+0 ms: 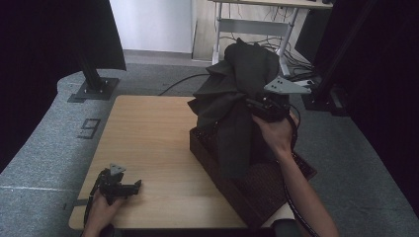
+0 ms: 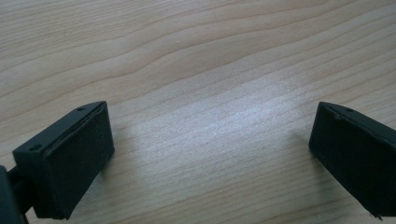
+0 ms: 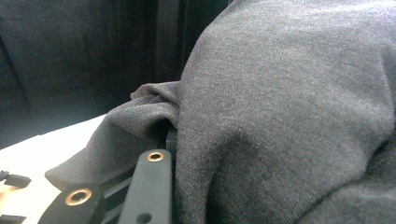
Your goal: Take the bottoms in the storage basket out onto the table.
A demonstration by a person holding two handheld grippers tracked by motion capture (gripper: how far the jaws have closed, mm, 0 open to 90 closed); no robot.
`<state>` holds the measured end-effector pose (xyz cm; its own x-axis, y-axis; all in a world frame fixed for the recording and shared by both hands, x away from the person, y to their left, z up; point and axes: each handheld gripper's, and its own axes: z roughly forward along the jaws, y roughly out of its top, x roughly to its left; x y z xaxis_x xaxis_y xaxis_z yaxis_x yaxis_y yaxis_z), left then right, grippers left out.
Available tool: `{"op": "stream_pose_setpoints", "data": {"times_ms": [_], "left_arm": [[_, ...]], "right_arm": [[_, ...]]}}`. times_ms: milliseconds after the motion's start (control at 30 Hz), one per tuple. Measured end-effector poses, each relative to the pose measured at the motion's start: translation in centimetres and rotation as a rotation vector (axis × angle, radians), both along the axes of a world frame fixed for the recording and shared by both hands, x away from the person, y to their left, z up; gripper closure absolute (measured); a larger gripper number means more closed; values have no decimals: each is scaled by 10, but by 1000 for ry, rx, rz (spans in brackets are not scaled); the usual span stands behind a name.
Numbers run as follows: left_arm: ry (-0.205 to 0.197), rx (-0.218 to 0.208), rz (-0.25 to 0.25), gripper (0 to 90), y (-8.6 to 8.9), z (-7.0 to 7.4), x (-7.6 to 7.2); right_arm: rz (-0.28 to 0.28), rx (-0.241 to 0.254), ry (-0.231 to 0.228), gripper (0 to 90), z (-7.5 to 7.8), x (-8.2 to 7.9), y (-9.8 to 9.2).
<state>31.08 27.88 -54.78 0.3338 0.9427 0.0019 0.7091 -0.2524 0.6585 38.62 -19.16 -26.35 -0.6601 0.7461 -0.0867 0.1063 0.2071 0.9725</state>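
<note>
One wooden surface (image 1: 148, 143) carries a dark woven basket (image 1: 267, 185) at its right edge; a grey garment (image 1: 237, 98) hangs bunched above it, mostly lifted clear, its tail trailing into the basket; laying out remains, by my judgement; right tongs (image 1: 257, 106) raised, clamped on the garment; left tongs (image 2: 210, 149) rest low on the surface, wide apart, empty.

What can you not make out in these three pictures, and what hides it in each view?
- Right gripper jaws: the dark grey garment drapes over them in the high view and the right gripper view.
- Inside of the dark woven basket: high view, covered by the hanging garment.
- Left gripper body: cut off by the bottom edge in the left gripper view.
</note>
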Motion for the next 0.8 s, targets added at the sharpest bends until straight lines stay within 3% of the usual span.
{"op": "stream_pose_setpoints", "data": {"times_ms": [800], "left_arm": [[0,-4,55,0,29,0,-6]], "right_arm": [[98,2,-33,664,13,-2,55]]}}
